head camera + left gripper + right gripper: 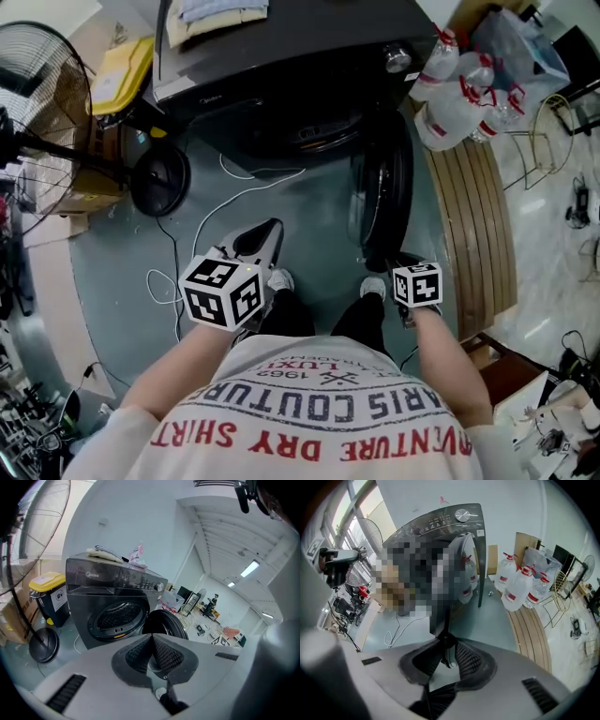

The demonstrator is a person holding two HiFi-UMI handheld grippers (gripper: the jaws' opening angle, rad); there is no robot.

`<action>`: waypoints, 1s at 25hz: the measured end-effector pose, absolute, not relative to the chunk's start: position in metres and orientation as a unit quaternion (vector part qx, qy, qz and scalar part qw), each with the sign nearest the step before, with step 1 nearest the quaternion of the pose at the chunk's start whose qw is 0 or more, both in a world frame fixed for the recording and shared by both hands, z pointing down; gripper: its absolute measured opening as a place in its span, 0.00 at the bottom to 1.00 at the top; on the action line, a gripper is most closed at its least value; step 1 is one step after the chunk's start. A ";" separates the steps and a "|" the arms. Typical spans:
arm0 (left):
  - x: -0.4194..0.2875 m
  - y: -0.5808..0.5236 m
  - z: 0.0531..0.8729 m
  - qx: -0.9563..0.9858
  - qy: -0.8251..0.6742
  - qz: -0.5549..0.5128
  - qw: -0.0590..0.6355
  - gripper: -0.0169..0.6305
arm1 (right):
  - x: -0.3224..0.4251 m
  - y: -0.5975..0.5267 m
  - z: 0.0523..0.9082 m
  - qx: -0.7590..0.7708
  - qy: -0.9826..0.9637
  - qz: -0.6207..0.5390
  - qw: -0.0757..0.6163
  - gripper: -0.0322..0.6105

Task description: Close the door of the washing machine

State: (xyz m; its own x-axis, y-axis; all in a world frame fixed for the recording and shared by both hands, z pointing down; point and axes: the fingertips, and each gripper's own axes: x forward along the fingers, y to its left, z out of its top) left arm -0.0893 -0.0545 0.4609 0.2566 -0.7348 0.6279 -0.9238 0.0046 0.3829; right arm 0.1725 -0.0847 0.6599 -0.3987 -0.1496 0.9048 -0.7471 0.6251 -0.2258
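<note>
A dark front-loading washing machine (281,84) stands ahead of me with its drum mouth (319,127) uncovered. Its round door (384,202) hangs swung out to the right, seen edge-on from the head view. My right gripper (382,264) is at the door's near edge. In the right gripper view the door's rim (464,569) runs down between the pads of that gripper (447,651), which pinch it. My left gripper (265,239) hovers left of the door, shut and empty. Its view looks over its shut jaws (152,641) at the machine (112,602) and the open door (164,623).
A standing fan (37,112) with a round base (159,178) and a yellow bin (122,70) are at the left. A white cable (225,206) lies on the floor. Large water bottles (459,94) and wooden boards (478,225) sit to the right. Folded cloth (220,14) lies on the machine.
</note>
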 end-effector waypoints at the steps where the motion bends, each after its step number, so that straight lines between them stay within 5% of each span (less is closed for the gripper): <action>1: -0.094 -0.053 0.461 0.696 -0.596 0.125 0.381 0.07 | 0.166 -0.082 0.660 0.293 -0.772 0.324 0.462 0.19; 25: -0.194 -0.005 0.471 0.683 -0.615 0.138 0.370 0.07 | 0.027 -0.062 0.664 0.301 -0.771 0.410 0.384 0.25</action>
